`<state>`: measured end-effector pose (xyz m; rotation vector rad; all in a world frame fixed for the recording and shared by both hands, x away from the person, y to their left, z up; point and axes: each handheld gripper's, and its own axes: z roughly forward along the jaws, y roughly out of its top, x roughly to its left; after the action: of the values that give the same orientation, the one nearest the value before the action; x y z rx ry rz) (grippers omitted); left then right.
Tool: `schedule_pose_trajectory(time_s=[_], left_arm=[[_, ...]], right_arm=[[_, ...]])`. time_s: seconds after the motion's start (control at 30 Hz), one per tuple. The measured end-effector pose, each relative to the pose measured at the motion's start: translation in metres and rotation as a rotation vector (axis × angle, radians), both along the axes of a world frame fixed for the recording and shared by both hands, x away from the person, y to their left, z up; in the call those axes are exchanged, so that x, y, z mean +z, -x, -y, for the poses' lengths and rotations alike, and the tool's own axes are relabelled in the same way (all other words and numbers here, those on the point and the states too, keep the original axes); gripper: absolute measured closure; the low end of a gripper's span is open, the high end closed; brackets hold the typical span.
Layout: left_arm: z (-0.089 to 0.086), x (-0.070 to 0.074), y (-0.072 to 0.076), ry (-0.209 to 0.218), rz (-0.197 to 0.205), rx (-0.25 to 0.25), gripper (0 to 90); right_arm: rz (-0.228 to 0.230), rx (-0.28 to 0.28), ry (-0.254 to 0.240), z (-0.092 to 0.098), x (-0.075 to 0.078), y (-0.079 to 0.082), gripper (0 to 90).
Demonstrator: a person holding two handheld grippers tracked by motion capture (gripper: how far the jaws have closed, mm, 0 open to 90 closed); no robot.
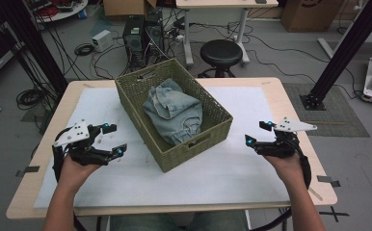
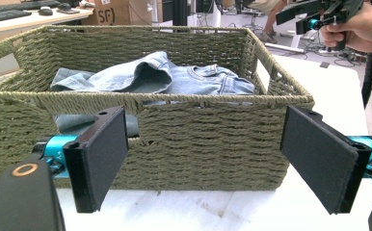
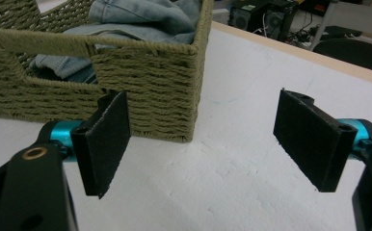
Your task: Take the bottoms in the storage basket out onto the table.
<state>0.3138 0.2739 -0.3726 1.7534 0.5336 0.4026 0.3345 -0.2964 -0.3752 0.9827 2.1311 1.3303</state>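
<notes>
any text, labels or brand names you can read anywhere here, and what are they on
"SF" in dark print, possibly inside brackets, on the cardboard box behind the woven basket, in the left gripper view.
Dark mark on the cardboard box at top right of the high view: cropped and blurred, unreadable.
Nothing readable on the jeans.

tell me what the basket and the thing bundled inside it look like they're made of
The basket looks woven from olive-green twisted cord or rope, probably paper or plant fibre: matte, with ribbed horizontal rows and cut-out handle slots. The garment inside looks like faded light-blue denim: soft and crumpled, with stitched seams and a waistband-like edge in the left gripper view.
</notes>
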Motion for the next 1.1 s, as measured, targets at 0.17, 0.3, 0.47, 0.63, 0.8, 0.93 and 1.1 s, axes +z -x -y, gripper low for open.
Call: schedule_pose_trajectory(time_s=[0.17,0.3,0.47,0.63,0.8,0.93,1.1], left_arm=[[-0.003,-0.002,0.001,-0.014,-0.008,0.009,17.1],[-0.004,-0.003,0.003,-0.018,-0.013,0.014,17.1],[-0.004,-0.003,0.003,-0.014,-0.012,0.011,17.0],[-0.008,-0.001,0.002,-0.002,-0.007,0.020,17.1],[-0.011,-0.002,0.001,0.005,-0.011,0.020,17.1],[-0.011,-0.003,0.000,0.000,-0.016,0.020,17.0],[-0.012,-0.005,0.000,-0.002,-0.021,0.018,17.0]], right_arm=[[-0.010,-0.003,-0.019,0.001,-0.001,-0.007,20.4],[-0.010,-0.005,-0.014,-0.001,-0.002,-0.005,20.4],[0.022,0.020,-0.027,-0.012,0.014,-0.002,20.4],[0.036,0.087,-0.032,-0.050,0.048,-0.025,20.3],[0.019,0.128,0.001,-0.083,0.064,-0.053,20.3],[-0.021,0.178,0.050,-0.120,0.068,-0.079,20.3],[-0.094,0.227,0.083,-0.162,0.061,-0.107,20.3]])
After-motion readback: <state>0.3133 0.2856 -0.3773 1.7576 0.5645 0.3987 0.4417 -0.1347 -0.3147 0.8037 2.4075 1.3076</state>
